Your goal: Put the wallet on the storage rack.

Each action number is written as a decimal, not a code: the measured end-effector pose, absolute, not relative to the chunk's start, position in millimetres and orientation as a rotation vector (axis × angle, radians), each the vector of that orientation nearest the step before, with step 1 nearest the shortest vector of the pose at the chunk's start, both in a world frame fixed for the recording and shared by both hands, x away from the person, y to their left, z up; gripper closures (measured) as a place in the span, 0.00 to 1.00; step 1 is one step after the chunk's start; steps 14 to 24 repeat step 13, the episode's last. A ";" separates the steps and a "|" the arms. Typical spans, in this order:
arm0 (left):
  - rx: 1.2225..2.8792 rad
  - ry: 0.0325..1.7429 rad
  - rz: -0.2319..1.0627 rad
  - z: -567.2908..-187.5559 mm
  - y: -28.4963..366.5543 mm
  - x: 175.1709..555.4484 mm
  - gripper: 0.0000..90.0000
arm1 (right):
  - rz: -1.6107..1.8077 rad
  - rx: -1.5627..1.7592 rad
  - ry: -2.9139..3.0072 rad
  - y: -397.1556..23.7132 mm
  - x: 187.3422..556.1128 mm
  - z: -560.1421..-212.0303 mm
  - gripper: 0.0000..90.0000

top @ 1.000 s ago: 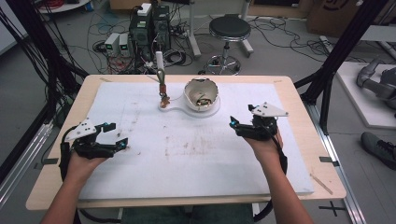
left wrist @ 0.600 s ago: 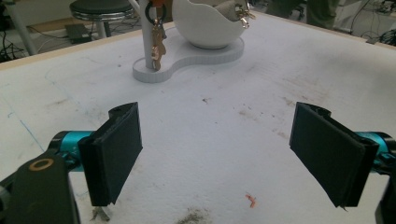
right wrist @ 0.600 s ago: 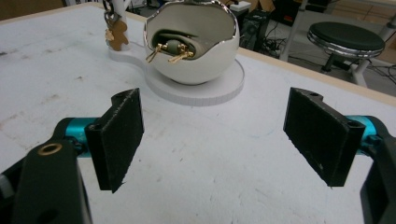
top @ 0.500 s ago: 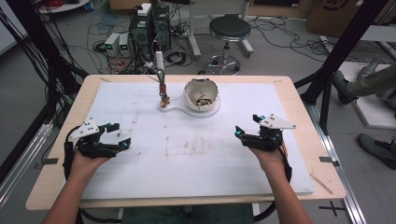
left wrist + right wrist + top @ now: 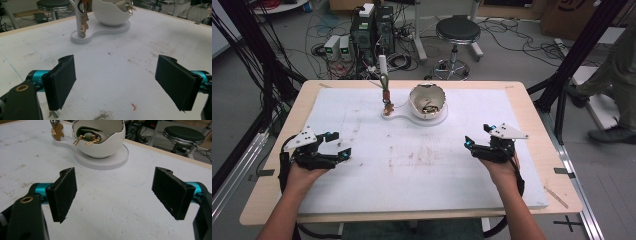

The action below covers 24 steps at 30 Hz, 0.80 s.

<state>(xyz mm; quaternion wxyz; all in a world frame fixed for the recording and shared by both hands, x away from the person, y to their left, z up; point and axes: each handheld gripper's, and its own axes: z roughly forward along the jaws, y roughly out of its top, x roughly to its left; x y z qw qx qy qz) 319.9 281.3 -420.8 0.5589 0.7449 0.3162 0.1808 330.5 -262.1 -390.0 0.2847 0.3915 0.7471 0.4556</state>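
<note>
Both grippers, left gripper (image 5: 333, 147) and right gripper (image 5: 478, 143), sat wide open and empty, the egg-shaped bowl (image 5: 427, 101) and key stand (image 5: 385, 90) untouched.

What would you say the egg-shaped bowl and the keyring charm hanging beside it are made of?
The egg-shaped bowl looks like glazed white ceramic or glossy plastic: smooth, with soft highlights and a jagged cut rim. The keyring charm looks like tan leather or rubber on a metal ring; its matte surface leaves that open.
</note>
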 end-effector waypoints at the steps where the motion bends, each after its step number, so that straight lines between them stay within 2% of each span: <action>1: 1.757 0.746 0.426 -420.9 281.2 320.1 0.19 | 1.218 1.046 2.001 -262.2 330.7 -390.2 0.23; 24: 1.762 0.744 0.423 -421.4 280.4 321.0 0.19 | 1.219 1.044 1.999 -263.3 329.8 -391.0 0.23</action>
